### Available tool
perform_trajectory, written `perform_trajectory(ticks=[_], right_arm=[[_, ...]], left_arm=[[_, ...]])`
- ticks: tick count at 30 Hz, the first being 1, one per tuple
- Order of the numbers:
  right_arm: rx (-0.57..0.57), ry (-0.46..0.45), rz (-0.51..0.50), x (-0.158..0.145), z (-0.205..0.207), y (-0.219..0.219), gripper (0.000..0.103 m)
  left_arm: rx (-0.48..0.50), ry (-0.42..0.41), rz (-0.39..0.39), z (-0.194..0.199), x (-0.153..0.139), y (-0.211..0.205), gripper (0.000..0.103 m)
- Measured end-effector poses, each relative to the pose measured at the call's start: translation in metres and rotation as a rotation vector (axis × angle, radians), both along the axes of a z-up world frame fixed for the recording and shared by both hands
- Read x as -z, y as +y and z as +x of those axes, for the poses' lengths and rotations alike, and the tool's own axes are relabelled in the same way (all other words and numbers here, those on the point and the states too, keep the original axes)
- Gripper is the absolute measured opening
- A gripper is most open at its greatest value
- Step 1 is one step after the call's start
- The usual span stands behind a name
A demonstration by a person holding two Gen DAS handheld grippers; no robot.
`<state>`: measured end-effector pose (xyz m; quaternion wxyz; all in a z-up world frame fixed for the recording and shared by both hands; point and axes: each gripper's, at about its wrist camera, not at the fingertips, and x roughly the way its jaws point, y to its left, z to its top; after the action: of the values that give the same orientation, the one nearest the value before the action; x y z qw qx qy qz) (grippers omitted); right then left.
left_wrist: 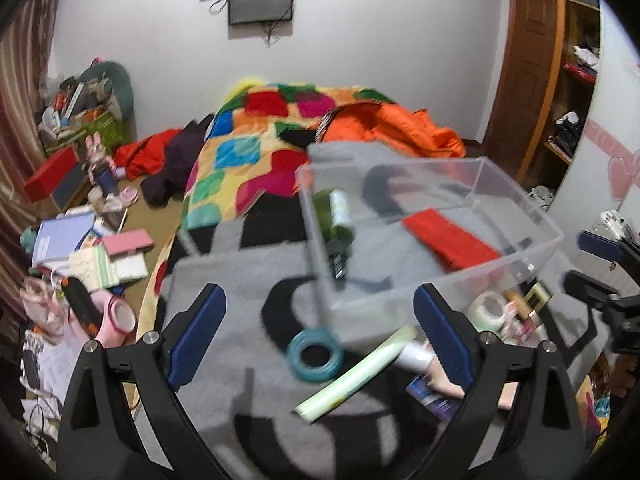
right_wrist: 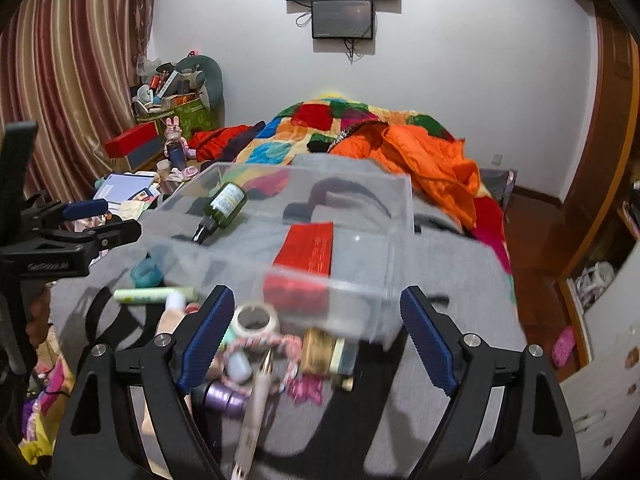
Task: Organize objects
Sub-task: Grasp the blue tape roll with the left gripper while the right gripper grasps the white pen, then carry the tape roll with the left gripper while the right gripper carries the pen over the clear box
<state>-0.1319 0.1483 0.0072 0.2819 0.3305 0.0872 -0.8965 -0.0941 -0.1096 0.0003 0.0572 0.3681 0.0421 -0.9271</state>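
Note:
A clear plastic bin [left_wrist: 520, 224] [right_wrist: 404, 200] sits on a grey and black blanket [left_wrist: 240, 280] on the bed. It holds a green bottle [left_wrist: 334, 220] [right_wrist: 222, 210] and a red box [left_wrist: 450, 238] [right_wrist: 308, 248]. In front of it lie a teal tape roll [left_wrist: 316, 354] [right_wrist: 144, 270], a pale green tube [left_wrist: 356, 376] [right_wrist: 154, 294], a white tape roll [left_wrist: 488, 310] [right_wrist: 256, 318], a gold-capped box [right_wrist: 326, 350], a pen [right_wrist: 256, 396] and a purple bottle [right_wrist: 222, 398]. My left gripper [left_wrist: 320, 332] is open over the teal roll. My right gripper [right_wrist: 316, 340] is open over the small items.
A patchwork quilt [left_wrist: 248, 144] and an orange jacket [left_wrist: 400, 128] [right_wrist: 424, 160] lie behind the bin. A cluttered side table [left_wrist: 80, 236] with books and boxes stands on the left. A wooden wardrobe [left_wrist: 560, 100] is on the right.

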Motion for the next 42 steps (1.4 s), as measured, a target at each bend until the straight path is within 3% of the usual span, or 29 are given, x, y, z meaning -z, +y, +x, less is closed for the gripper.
perform_trajectory(ticks=[10,13,19,22,25,27,29,42], right_arm=[[0.010,-0.102,-0.017,0.027,0.029,0.013,0.082],[0.005,-0.144,-0.028,0.037,0.034,0.015,0.081],[-0.022,-0.202,-0.021,0.053,0.045,0.015,0.061],[-0.041,-0.227,-0.016,0.060,0.047,0.013,0.048],[-0.053,-0.258,-0.020,0.067,0.046,0.013,0.030],[-0.054,-0.262,-0.034,0.069,0.047,0.015,0.019],[-0.059,-0.261,-0.049,0.067,0.048,0.018,0.013],[-0.004,-0.167,-0.077,0.041,0.045,0.031,0.010]], left_arm=[[-0.033,-0.087,0.007,-0.001,0.047,-0.013,0.095],[-0.022,-0.114,0.009,-0.007,0.057,-0.011,0.081],[-0.019,-0.131,0.047,-0.011,0.071,-0.013,0.073],[-0.015,-0.138,0.086,-0.012,0.075,-0.018,0.065],[-0.018,-0.136,0.060,-0.009,0.075,-0.017,0.054],[-0.017,-0.131,0.039,-0.006,0.074,-0.015,0.040],[-0.018,-0.129,0.038,-0.004,0.073,-0.016,0.038],[-0.041,-0.055,0.025,0.015,0.046,-0.013,0.038]])
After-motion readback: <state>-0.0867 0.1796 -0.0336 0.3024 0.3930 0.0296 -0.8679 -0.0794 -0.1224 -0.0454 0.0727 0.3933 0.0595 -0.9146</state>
